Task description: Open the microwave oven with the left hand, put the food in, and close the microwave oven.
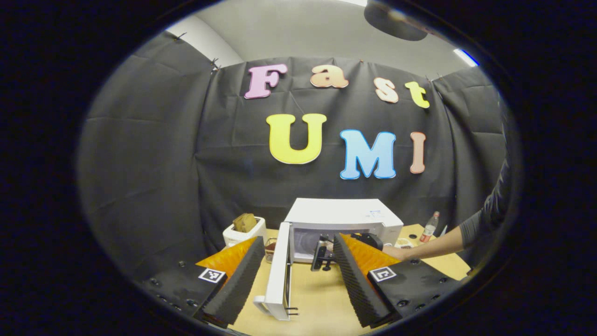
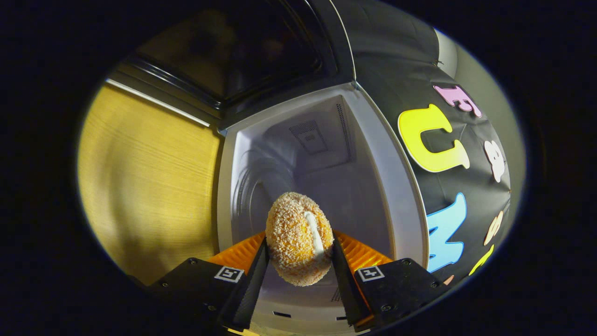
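Now the crumbed food ball (image 2: 299,238) is clamped between the right gripper (image 2: 298,268) fingers, held at the mouth of the microwave (image 1: 343,219) cavity, not yet set down inside. Door (image 1: 278,270) is swung wide w/ the left gripper (image 1: 294,275) spread, nothing gripped, kept back near the door edge so the opening is left free for the right arm, prob. ready for closing.

Wood counter (image 1: 317,294) w/ white microwave oven (image 1: 345,219), door open; white toaster (image 1: 243,232) w/ bread just left; bottle (image 1: 429,227) far right.

Right claw (image 1: 326,254): your own left claw's finger hides most of it.
Brown item in white toaster (image 1: 244,223): too small to identify.
Small red-capped bottle (image 1: 429,227): contents unreadable.
White microwave oven door (image 2: 224,51): cut off above.
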{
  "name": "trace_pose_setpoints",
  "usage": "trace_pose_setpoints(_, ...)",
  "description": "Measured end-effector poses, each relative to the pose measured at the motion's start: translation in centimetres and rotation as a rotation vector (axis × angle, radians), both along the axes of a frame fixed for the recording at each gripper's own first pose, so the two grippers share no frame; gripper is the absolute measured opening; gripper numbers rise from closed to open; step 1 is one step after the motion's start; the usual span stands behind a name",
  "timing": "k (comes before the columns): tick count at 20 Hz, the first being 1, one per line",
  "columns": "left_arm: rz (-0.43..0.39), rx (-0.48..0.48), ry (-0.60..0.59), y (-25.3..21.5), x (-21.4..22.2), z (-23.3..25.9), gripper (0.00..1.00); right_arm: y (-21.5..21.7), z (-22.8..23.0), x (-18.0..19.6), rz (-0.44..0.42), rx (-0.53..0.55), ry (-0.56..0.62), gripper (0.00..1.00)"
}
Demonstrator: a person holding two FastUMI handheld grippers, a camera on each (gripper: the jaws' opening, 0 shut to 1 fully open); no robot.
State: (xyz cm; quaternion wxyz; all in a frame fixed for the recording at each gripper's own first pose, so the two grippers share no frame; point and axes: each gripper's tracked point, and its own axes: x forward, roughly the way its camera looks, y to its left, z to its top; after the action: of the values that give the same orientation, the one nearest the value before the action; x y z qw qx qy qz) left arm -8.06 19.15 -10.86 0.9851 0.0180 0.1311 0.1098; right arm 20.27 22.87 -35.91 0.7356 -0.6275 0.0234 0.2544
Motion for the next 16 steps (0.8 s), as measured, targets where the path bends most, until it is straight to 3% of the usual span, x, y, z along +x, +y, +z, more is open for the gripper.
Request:
trace_pose_setpoints(7, -0.007, -0.005, 0.045, 1.8, -0.3, -1.0, 0.96, -0.3, -0.4, -0.1, -0.038, -0.011, 0.058, 0.71)
trace_pose_setpoints(9, 0.013, -0.015, 0.045, 2.7, -0.8, -0.9, 0.96, 0.0, -0.8, -0.7, -0.041, -0.018, 0.096, 0.80)
trace_pose_setpoints(10, 0.022, -0.024, 0.043, 3.1, -1.0, -1.1, 0.96, -0.5, -1.0, -0.3, -0.038, -0.014, 0.085, 0.96)
trace_pose_setpoints(16, 0.024, -0.032, 0.027, 3.3, -0.1, -0.8, 0.96, -0.5, -1.7, -1.2, -0.046, 0.031, 0.127, 0.97)
